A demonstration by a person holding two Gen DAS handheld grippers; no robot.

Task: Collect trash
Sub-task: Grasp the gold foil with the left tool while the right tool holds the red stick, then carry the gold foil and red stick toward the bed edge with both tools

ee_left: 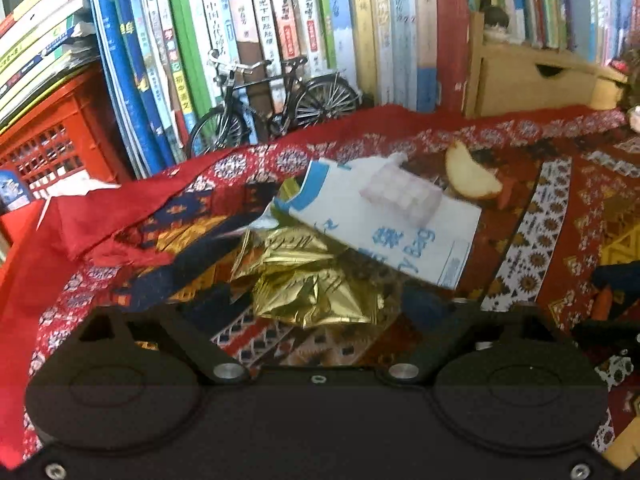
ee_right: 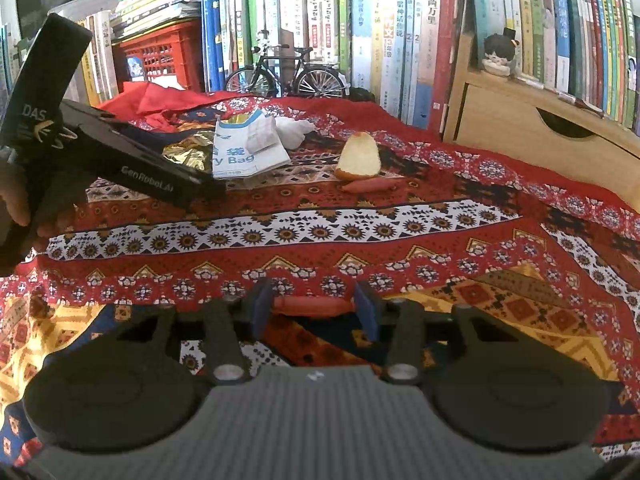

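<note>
My left gripper [ee_left: 320,300] stands open low over the patterned cloth, its fingers on either side of a crumpled gold foil wrapper [ee_left: 312,284] without pressing it. Just beyond lies a white paper bag with blue print [ee_left: 380,236], a pale blister pack [ee_left: 400,196] on top. An apple slice [ee_left: 468,176] lies further right. In the right wrist view, my right gripper [ee_right: 314,310] has its blue pads against both ends of a red sausage [ee_right: 312,305]. A second sausage [ee_right: 368,186] lies by the apple slice [ee_right: 358,156]. A hand [ee_right: 16,208] holds the left gripper [ee_right: 208,184] at the left.
A white tissue [ee_right: 294,130] sits behind the bag. Upright books [ee_right: 360,20] line the back, with a model bicycle [ee_right: 284,72] in front, a red crate [ee_right: 160,60] at left and a wooden drawer box [ee_right: 520,120] at right. Crumpled red cloth [ee_left: 112,216] bunches at the left.
</note>
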